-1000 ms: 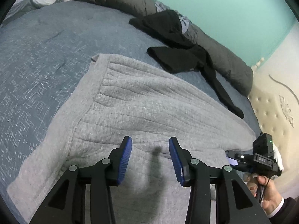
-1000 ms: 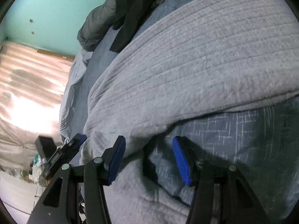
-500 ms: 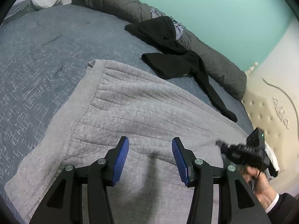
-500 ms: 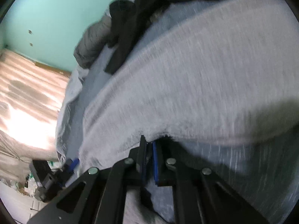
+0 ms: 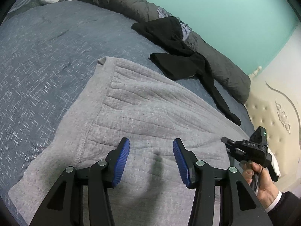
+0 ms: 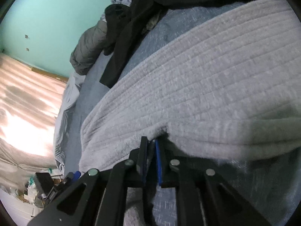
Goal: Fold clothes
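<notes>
Garments two, right gripper [image 6: 150, 143] pinching grey garment [image 6: 207, 75], left gripper [image 5: 151, 146] agape, black garment [image 5: 178, 56] apart.

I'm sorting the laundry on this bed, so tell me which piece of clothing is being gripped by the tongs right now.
The gray quilted garment: the right tongs pinch its edge. The black garment lies untouched by the dark rolled duvet.

**A bedroom in a home**

I stand beside a wide bed [image 5: 47, 43] with a blue-grey cover. A cream tufted headboard [image 5: 267, 111] is at one end, and the wall [image 5: 225, 15] is painted mint green. A dark grey duvet [image 5: 120, 0] and black clothes [image 5: 176, 56] lie along the far side.
</notes>
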The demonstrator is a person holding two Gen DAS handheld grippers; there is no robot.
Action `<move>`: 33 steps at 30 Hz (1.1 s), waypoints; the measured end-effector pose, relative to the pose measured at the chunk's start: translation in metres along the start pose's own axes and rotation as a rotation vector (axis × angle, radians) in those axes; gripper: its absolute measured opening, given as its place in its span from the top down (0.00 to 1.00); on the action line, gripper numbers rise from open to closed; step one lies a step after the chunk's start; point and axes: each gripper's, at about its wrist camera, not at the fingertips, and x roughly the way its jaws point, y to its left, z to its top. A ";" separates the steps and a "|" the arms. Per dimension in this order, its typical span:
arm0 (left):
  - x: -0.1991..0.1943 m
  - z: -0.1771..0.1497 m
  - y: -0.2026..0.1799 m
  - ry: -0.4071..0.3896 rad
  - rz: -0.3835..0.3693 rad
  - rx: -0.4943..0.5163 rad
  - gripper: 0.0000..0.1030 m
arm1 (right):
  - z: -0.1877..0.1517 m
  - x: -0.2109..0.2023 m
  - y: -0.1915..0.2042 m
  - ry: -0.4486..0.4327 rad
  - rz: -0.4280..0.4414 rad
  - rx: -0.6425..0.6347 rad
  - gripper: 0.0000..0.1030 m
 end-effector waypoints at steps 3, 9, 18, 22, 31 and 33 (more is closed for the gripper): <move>0.000 0.000 -0.002 0.000 -0.006 0.001 0.49 | -0.008 -0.017 0.003 -0.003 0.010 -0.021 0.72; 0.001 -0.001 -0.009 0.003 -0.017 0.009 0.47 | -0.039 -0.016 0.012 0.128 0.044 -0.084 0.66; 0.002 -0.001 -0.006 0.008 -0.023 0.001 0.45 | -0.067 0.020 0.032 0.242 0.114 -0.205 0.54; 0.001 -0.001 -0.005 0.008 -0.022 0.000 0.45 | -0.074 0.023 0.029 0.257 0.097 -0.219 0.94; -0.001 0.001 -0.008 0.002 -0.018 0.006 0.45 | -0.070 0.006 0.018 0.199 -0.036 -0.184 0.97; -0.002 0.001 -0.007 0.000 -0.018 0.006 0.45 | -0.072 0.010 0.019 0.213 -0.095 -0.192 0.97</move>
